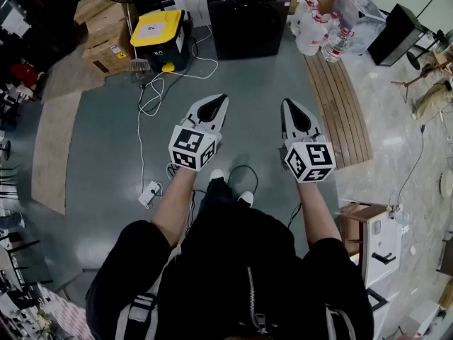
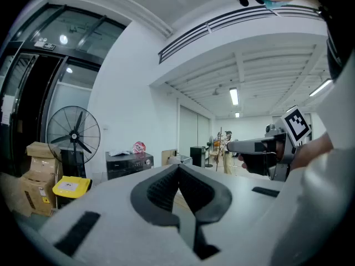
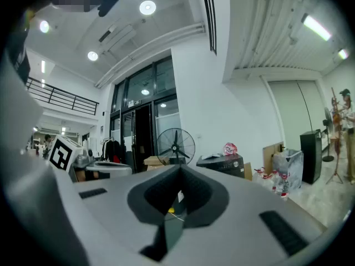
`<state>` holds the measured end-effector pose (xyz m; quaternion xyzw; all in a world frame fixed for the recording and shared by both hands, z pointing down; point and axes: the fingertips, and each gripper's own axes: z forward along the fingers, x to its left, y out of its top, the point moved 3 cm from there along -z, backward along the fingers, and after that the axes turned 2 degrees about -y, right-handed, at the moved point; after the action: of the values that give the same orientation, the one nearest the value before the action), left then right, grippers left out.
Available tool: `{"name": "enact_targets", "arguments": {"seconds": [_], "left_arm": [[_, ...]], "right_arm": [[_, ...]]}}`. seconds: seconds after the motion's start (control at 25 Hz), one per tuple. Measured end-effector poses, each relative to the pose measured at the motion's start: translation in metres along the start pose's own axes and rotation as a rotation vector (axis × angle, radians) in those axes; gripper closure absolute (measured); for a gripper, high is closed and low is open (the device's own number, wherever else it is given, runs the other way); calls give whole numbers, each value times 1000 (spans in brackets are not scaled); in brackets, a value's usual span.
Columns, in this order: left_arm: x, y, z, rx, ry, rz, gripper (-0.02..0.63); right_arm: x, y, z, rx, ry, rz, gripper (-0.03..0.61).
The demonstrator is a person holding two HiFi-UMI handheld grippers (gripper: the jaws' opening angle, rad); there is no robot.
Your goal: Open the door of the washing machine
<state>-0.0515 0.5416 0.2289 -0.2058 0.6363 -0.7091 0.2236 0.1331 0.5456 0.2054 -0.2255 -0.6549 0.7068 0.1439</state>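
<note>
The left gripper (image 1: 219, 100) was held out level in front of the person, its jaws pressed together at the tips with nothing between them; the left gripper view showed the two dark pads (image 2: 161, 188) meeting in a closed point. Far to its left, by the left edge of the grey floor (image 1: 106, 154), stood stacked cardboard boxes (image 1: 105, 44), and next to them a black bin with a yellow lid (image 1: 160, 30). A white cable (image 1: 161, 85) ran from that bin across the floor to a power strip (image 1: 148, 194) near the person's feet. The washing machine (image 1: 248, 14), a black cabinet, stood at the far edge of the floor, straight ahead and well apart from both grippers, its door shut; it also showed small beyond the closed jaws in the left gripper view (image 2: 129, 164). The right gripper (image 1: 287, 103) hovered beside the left one, apart from it, likewise closed at the tips and empty, as its own view confirmed (image 3: 180, 170). Right of the washing machine sat a cluster of water bottles (image 1: 315, 30), and a slatted wooden board (image 1: 345, 108) lay along the right edge of the floor.
</note>
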Motion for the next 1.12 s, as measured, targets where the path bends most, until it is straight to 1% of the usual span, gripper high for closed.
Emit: {"name": "enact_targets", "arguments": {"seconds": [0.2, 0.32, 0.52, 0.68, 0.88, 1.12], "left_arm": [[2, 0, 0, -6, 7, -1, 611], [2, -3, 0, 1, 13, 9, 611], [1, -9, 0, 11, 17, 1, 609], [10, -13, 10, 18, 25, -6, 609], [44, -13, 42, 16, 7, 0, 609], [114, -7, 98, 11, -23, 22, 609]], "right_arm": [[1, -4, 5, 21, -1, -25, 574], [-1, -7, 3, 17, -7, -22, 574], [-3, -12, 3, 18, -14, -14, 574], [-8, -15, 16, 29, -17, -12, 574], [-17, -14, 59, 34, -22, -9, 574], [-31, -9, 145, 44, -43, -17, 574]]}}
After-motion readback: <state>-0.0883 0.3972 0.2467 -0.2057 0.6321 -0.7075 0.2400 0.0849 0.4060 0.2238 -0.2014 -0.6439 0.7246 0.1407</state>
